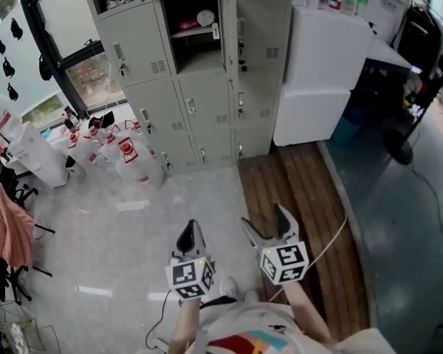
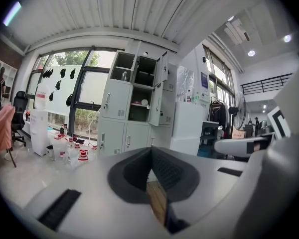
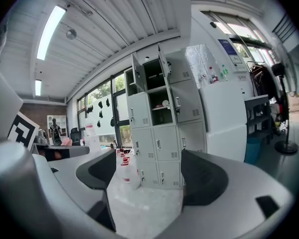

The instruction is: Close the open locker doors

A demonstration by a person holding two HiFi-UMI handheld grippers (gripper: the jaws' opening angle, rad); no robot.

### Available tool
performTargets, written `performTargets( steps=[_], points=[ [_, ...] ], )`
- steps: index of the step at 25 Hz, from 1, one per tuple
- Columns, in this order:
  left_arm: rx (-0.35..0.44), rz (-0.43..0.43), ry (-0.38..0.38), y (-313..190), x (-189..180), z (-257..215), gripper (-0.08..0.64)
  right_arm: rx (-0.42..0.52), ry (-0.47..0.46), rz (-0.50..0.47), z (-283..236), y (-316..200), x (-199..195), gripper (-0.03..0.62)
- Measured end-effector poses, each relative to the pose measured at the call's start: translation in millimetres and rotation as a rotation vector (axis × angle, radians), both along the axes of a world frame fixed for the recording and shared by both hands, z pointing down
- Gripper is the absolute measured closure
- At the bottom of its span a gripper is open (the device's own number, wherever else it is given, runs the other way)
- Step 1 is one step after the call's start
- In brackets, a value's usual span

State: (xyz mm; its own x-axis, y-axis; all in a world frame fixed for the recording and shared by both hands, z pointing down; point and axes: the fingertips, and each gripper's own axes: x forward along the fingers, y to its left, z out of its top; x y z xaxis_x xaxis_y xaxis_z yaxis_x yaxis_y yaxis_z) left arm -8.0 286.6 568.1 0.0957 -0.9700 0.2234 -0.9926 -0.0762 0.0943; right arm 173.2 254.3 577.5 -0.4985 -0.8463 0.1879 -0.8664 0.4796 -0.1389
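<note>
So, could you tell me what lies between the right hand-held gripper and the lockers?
Only bare floor, partly wood planks, up to the lockers; the head view shows it.

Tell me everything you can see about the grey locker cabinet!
The locker cabinet is pale grey, looks like metal, and stands upright on the floor between a window and a big white box. It has rows of small doors with handles and vent slits; most are shut. One middle compartment is open, its door swung to the right, with something pink and a round white thing inside. Compartments above it are open too. Water jugs stand near its bottom left.
</note>
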Motion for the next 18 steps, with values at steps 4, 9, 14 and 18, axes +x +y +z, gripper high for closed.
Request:
performTargets(
  steps=[4,9,14,18],
  points=[
    [0.004,0.007,0.001,-4.1,-3.5,-1.7,0.554,0.002,0.021,-0.008,2.6,-1.1,-4.3,0.216],
    [0.014,0.019,0.009,-12.5,-10.1,-3.9,0.554,0.008,0.029,-0.008,2.0,-5.8,-11.6,0.216],
    [0.028,0.037,0.011,-24.4,-20.1,-6.9,0.554,0.014,0.035,0.007,1.4,-16.9,-19.0,0.216],
    [0.040,0.056,0.018,-32.3,-31.3,-10.8,0.554,0.015,0.038,0.017,1.6,-23.8,-31.7,0.216]
  ],
)
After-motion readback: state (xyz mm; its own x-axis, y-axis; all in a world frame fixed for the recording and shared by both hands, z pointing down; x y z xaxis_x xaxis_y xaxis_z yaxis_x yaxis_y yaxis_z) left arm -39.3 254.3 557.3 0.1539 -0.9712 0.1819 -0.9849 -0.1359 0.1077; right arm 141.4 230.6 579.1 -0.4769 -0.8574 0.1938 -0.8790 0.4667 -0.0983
